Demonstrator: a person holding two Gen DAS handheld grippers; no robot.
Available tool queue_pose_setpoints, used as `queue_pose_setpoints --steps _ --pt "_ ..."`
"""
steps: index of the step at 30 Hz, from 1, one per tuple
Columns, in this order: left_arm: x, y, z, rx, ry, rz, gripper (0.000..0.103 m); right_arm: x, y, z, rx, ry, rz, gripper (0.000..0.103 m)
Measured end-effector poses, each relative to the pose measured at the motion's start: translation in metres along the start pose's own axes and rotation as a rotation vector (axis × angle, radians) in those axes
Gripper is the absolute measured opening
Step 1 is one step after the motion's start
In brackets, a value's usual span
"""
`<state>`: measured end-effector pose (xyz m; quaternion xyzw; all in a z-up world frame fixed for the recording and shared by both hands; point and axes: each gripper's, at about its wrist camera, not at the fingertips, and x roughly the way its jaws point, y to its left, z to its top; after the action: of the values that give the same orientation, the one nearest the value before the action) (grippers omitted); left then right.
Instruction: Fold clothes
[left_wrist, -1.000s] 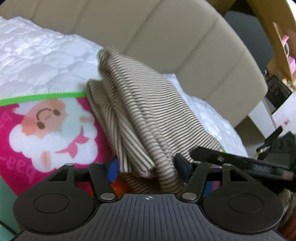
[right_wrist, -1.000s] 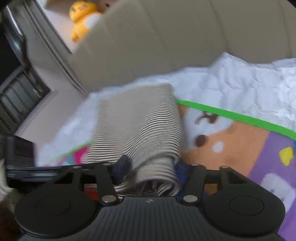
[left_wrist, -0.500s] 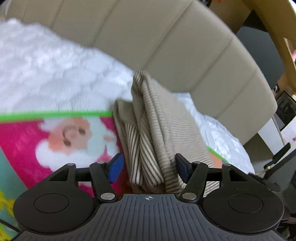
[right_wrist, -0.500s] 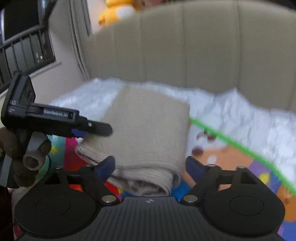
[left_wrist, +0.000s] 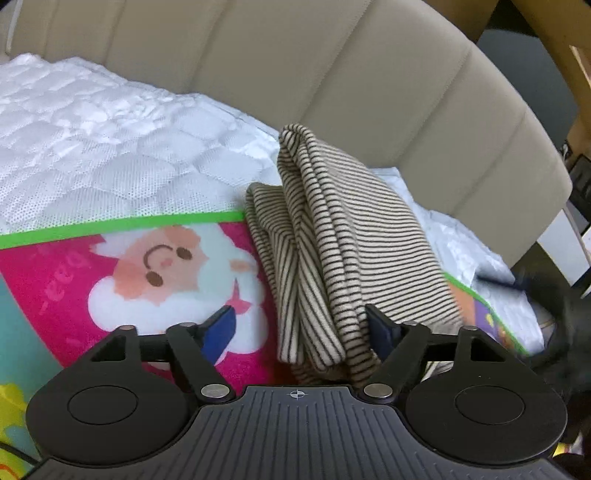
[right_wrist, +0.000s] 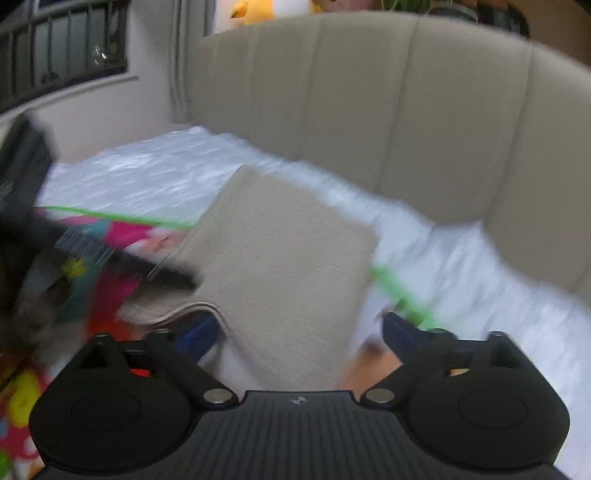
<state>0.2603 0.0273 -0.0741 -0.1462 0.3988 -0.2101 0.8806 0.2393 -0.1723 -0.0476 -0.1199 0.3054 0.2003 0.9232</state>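
Nearest the left wrist camera, the left tongs (left_wrist: 301, 326) stood spread apart, their 2 blue-padded fingertips (left_wrist: 220, 326) clear of any grip. The near end of the folded beige garment with thin dark stripes (left_wrist: 332, 251) lay between them, close against the right-hand pad, while the left-hand pad hung over the colourful children's play mat with a green border (left_wrist: 122, 280). On the pink panel of that mat a cartoon sheep face showed just beside the garment.

The garment lay in several stacked layers, its near edge on the mat and its far end humped up over the white quilted mattress cover (left_wrist: 92, 147). Beyond the mattress rose the beige padded headboard with vertical channels (left_wrist: 332, 74).

In the right wrist view, which was blurred, the right tongs (right_wrist: 295, 332) were likewise wide apart, gripping nothing. The same garment (right_wrist: 288, 266) reached in between their blue pads, its layered edge toward the left pad. To the left, the other black handheld device (right_wrist: 110, 258) extended over the mat (right_wrist: 122, 232), its tip near the garment's left side; whether it touched the cloth could not be told through the blur. Farther back lay the white cover (right_wrist: 147, 173), then the headboard (right_wrist: 369, 110), and a barred window (right_wrist: 62, 48) at the upper left.
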Motion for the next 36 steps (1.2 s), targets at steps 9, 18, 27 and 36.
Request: queue_pose_setpoints --steps 9,18,27,36 --pt "-0.005 0.02 0.002 -0.026 -0.023 0.025 0.086 0.06 -0.004 0.052 -0.109 0.159 0.151 0.103" --pt "-0.006 0.018 0.002 -0.008 -0.012 0.027 0.093 -0.009 -0.014 -0.016 -0.089 0.227 0.16 0.103" --pt "-0.007 0.018 0.001 0.0 0.002 0.036 0.095 0.003 -0.011 -0.015 -0.053 0.189 0.041 0.103" --pt "-0.007 0.015 -0.002 0.024 0.006 0.04 0.098 0.007 -0.003 0.044 -0.009 0.062 0.027 0.103"
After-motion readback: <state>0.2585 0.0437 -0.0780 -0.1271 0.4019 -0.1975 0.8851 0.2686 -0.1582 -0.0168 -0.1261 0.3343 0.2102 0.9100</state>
